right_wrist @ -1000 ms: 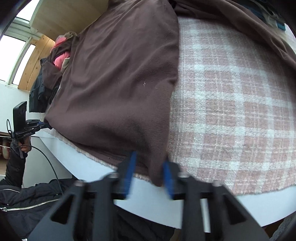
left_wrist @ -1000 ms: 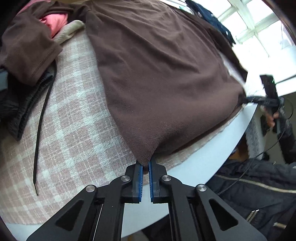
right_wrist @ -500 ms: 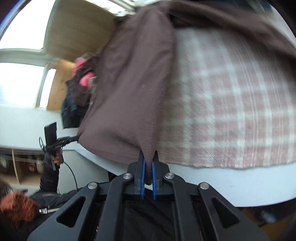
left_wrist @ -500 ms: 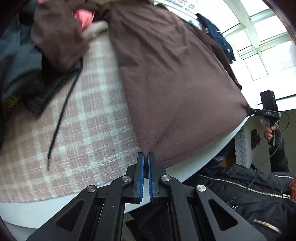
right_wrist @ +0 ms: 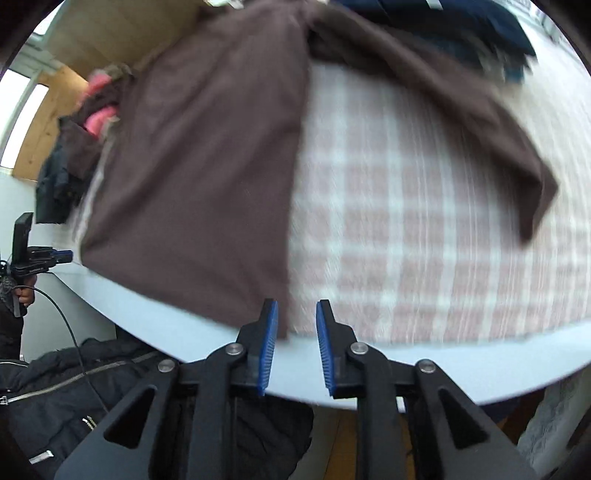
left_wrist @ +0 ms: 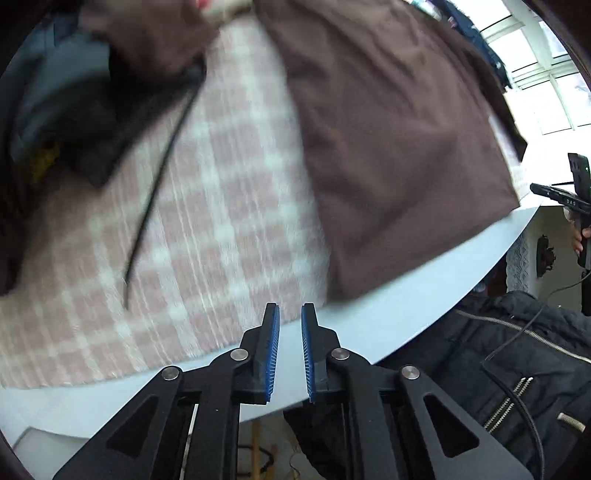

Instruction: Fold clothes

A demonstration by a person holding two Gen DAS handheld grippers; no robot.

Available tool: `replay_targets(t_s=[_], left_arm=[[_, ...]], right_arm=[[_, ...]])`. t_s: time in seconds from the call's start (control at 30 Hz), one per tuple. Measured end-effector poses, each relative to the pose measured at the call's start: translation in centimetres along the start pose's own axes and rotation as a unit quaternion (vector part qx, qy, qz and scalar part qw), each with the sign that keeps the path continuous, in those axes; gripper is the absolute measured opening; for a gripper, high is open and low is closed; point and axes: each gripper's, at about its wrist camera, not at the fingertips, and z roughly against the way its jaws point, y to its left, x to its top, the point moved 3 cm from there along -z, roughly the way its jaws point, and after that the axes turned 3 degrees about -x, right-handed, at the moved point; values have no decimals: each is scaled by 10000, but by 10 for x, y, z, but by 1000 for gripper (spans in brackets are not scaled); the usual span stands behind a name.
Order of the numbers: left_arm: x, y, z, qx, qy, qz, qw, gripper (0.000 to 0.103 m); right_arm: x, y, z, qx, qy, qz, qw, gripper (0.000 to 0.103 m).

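Observation:
A brown garment [left_wrist: 388, 140] lies flat on the pink checked cloth [left_wrist: 221, 206] over the table, its near hem at the table's front edge. My left gripper [left_wrist: 290, 314] hangs just in front of the hem's left corner; its jaws are opening with nothing between them. From the right wrist view the same brown garment [right_wrist: 207, 177] spreads to the left, one sleeve [right_wrist: 480, 122] trailing across the checks to the right. My right gripper [right_wrist: 295, 310] hovers above the hem's right corner, jaws opening, the cloth lying below them and not pinched.
A heap of dark, brown and pink clothes [left_wrist: 92, 92] lies at the left with a black cord [left_wrist: 155, 192] trailing from it. Dark blue clothes [right_wrist: 480, 33] lie at the far right. The pale table edge [left_wrist: 406, 314] runs in front; a person's black jacket [left_wrist: 517, 369] is below it.
Both grippers have let go of the brown garment's hem corners and their jaws have parted. The right gripper has risen; the garment now lies flat.

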Motion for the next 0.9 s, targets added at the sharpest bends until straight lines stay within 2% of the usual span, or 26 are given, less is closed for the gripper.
replay_targets(t_s=[0.1,0.17,0.2,0.27,0.33,0.4,0.47,0.53,0.63,0.73,0.77,0.83,0.87,0.9], left_arm=[[50,-20,15,372,-432,-608,9965,10],[90,-31,18,629,-680,-987,9908,11],[112,-33,17,727,-778,-1106,9881,11],[162,-40,10,970,-920,-1263,9829,12],[205,-43,3,1125,-1057,-1280,9797,12],[244,-36,-1,1107,-1150,-1246,9793,12],[273,-23,-2,1129,-1246,-1258,9777,12],[299,-11,-7,1044,-1232,-1136,9803,12],[330,11,-19,1087,-1158,-1043,9818,14],[346,38,-39,1218,-907,-780,9853,16],[348,45,-39,1076,-962,-724,9869,17],[352,54,-36,966,-1027,-731,9873,20],[352,56,-35,1019,-1072,-785,9859,22],[353,59,-34,1290,-1143,-824,9816,23]], right_arm=[[56,31,-2,-7,-435,447,9981,21],[99,46,-10,-258,-687,777,9943,16],[124,53,-15,-422,-776,854,9924,7],[165,53,-26,-533,-856,815,9916,5],[205,45,-40,-768,-942,690,9902,5],[244,28,-50,-916,-989,515,9895,5],[280,19,-63,-972,-964,440,9896,5],[312,14,-81,-1213,-849,498,9877,5],[354,8,-110,-1538,-589,455,9853,5],[371,-8,-128,-1749,-344,326,9834,2],[375,-12,-126,-1881,-390,311,9809,2],[382,-18,-126,-2407,-410,360,9691,0],[384,-17,-126,-2455,-400,353,9679,0],[385,-16,-126,-2480,-385,338,9674,0]])
